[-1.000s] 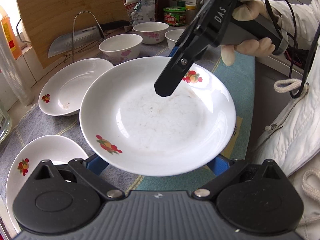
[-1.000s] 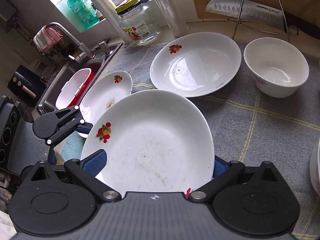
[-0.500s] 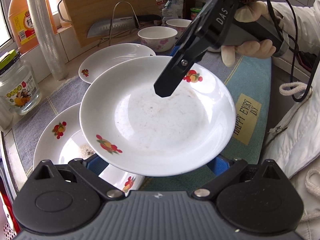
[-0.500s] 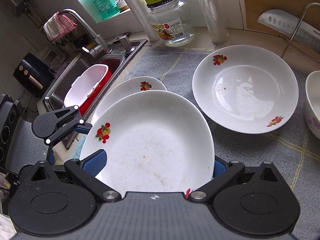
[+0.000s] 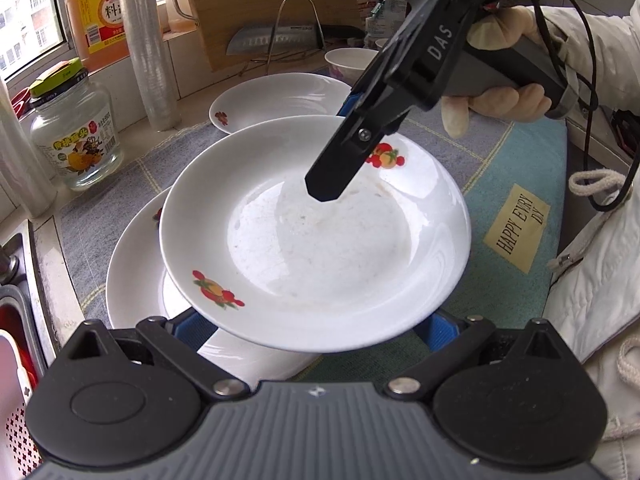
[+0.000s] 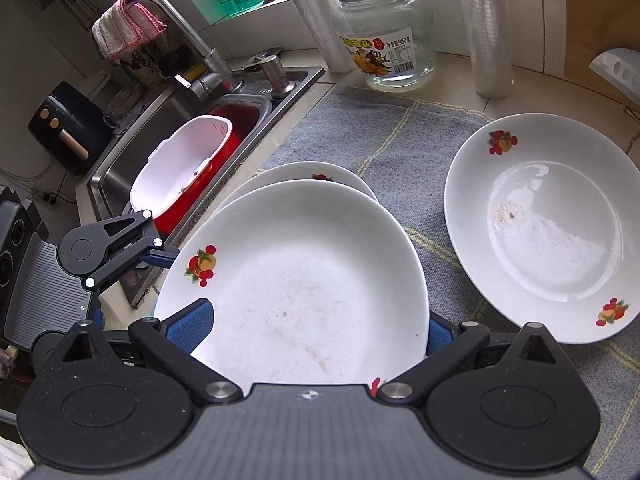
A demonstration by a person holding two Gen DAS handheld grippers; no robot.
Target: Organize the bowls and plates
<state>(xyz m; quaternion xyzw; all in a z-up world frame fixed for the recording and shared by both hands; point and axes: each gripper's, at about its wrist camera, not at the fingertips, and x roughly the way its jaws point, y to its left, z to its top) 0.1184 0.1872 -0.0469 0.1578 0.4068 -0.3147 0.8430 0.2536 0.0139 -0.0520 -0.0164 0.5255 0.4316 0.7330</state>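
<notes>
A white plate with fruit prints (image 5: 320, 240) is held in the air by both grippers. My left gripper (image 5: 316, 332) is shut on its near rim. My right gripper (image 6: 316, 332) is shut on the opposite rim; it shows in the left wrist view (image 5: 404, 76) with one finger over the plate. The held plate (image 6: 304, 280) hangs just above a second white plate (image 5: 136, 264) lying on the grey mat. A third plate (image 6: 548, 232) lies further right. A white bowl (image 5: 348, 62) stands at the back.
A sink (image 6: 120, 168) with a red and white tub (image 6: 184, 160) lies left of the mat. A glass jar (image 6: 384, 28) and plastic rolls (image 6: 486, 28) stand by the window. A knife rack (image 5: 288, 36) and cutting board (image 5: 248, 0) stand behind.
Both grippers have carried the plate left toward the sink. It now hangs over the plate nearest the sink; the bowls have slid to the back right of view.
</notes>
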